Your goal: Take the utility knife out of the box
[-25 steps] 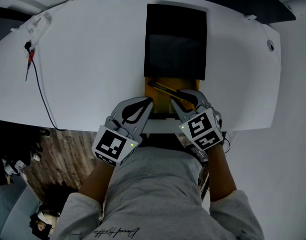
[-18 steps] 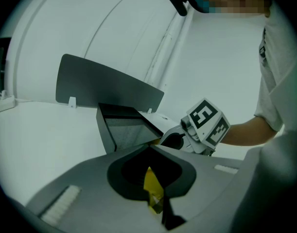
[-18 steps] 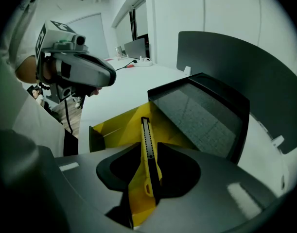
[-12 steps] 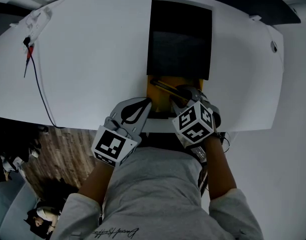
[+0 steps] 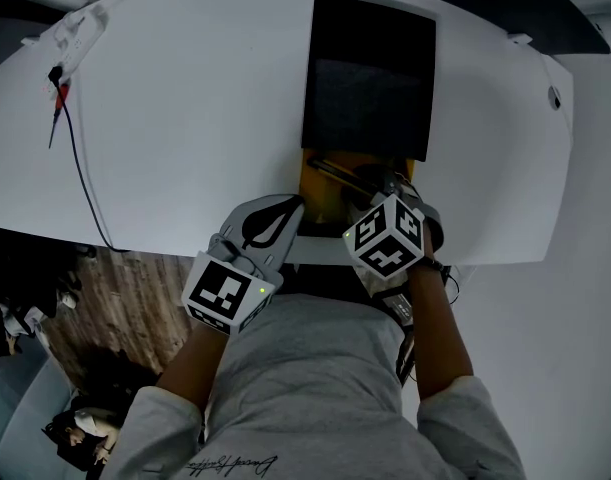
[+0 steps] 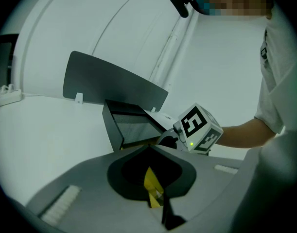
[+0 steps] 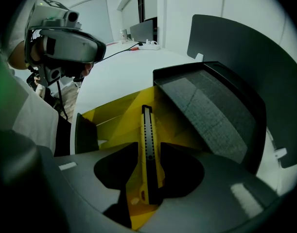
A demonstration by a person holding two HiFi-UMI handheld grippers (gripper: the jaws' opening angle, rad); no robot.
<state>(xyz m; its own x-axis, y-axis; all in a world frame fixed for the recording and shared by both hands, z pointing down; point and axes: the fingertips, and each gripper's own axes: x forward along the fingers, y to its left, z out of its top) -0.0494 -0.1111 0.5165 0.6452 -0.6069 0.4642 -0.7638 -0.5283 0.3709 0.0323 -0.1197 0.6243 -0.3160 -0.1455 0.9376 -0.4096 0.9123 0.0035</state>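
Tipping over since a second ago, the right hand-held gripper now points steeply down into the yellow box, its marker cube turned up toward the head camera. Its jaws have just been opening and stand wide apart. In the right gripper view the utility knife lies lengthwise in the gap between them, with dark space on either side, so nothing is pressing on it yet. I judge this as lined up for the grasp, not the grasp itself.

At the near left, the left hand-held gripper has hardly shifted. Its jaws are together on a sliver of the box's yellow near-left wall, which I take as steadying the box while I reach in.

That box sits at the near edge of the white surface, and the knife is still inside it, lying on the bottom. Next I would need to close on the knife body and lift straight up, clear of the walls. The risk is the knife sliding if I close off-centre.

Beyond it, the black lid lies open with its grey lining showing. At the far left, a dark cable trails across the surface, well apart from the work.
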